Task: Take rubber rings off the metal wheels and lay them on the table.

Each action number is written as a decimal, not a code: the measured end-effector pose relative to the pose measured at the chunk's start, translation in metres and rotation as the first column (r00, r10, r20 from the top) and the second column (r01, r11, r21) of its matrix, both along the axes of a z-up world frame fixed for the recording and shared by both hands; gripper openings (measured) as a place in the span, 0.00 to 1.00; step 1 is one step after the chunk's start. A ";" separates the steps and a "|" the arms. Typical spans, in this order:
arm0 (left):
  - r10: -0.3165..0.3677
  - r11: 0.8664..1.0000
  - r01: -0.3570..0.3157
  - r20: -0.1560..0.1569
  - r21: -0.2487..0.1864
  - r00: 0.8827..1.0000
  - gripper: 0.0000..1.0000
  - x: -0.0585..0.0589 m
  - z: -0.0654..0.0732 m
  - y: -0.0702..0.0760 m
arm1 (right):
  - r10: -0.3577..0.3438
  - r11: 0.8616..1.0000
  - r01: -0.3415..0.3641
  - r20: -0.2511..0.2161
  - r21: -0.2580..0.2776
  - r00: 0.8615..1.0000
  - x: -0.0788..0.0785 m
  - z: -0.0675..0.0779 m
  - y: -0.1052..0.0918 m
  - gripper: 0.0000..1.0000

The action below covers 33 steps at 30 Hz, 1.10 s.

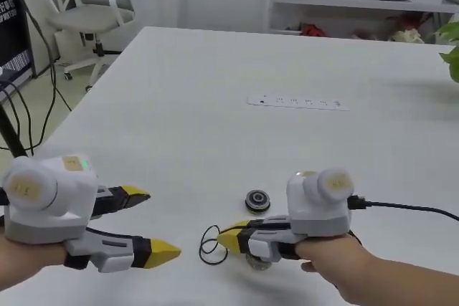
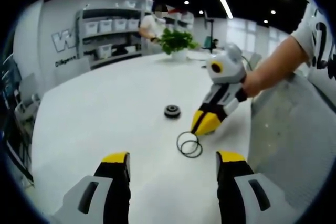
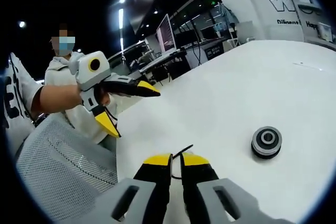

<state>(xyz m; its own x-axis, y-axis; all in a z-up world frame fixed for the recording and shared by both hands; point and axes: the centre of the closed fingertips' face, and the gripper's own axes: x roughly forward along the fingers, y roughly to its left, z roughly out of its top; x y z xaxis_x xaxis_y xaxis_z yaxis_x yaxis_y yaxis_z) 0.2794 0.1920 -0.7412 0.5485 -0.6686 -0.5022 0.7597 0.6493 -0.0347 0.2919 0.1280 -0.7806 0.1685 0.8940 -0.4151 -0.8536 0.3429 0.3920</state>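
Left gripper (image 1: 150, 222): released, yellow-tipped jaws spread wide, nothing between them, low over the near-left part of the white table (image 1: 215, 105).

Right gripper (image 1: 233, 238): jaws clenched to a narrow slit. In the right gripper view a strand of the thin black rubber rings (image 2: 189, 144) sits at the tips, so it reads as pinched. The rest of the loops lie flat on the table just ahead of the tips, between the two grippers.

Small round metal wheel with a black rubber band (image 1: 257, 200) lies flat, just beyond the right gripper and apart from the rings.

A silvery round part (image 1: 258, 263) is under the right gripper, mostly hidden; can't tell what it is.

Room: bare tabletop from the wheel out to the white power strip (image 1: 297, 102), well apart. Table's left edge runs diagonally close by the left gripper, with the white chair (image 1: 86, 12) past it. Near edge is right behind both grippers.
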 end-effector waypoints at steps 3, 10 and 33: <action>0.001 1.000 -0.001 0.002 -0.003 1.000 0.68 0.001 0.001 -0.001 | 0.003 1.000 -0.003 0.006 0.001 1.000 -0.001 0.001 0.000 0.06; -0.005 1.000 0.005 -0.001 0.000 1.000 0.68 0.001 0.001 -0.003 | 0.027 1.000 -0.027 0.036 -0.013 0.999 -0.004 0.005 0.001 0.12; -0.013 1.000 0.013 0.005 -0.009 1.000 0.68 0.001 0.005 -0.011 | 0.059 0.998 -0.059 0.120 -0.008 0.991 -0.008 0.023 -0.006 0.31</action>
<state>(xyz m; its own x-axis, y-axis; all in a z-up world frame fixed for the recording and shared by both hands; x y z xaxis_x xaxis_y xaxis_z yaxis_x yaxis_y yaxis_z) 0.2805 0.1809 -0.7365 0.5423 -0.6799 -0.4936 0.7681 0.6393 -0.0367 0.2843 0.1225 -0.7577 0.1644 0.9020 -0.3992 -0.9133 0.2921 0.2838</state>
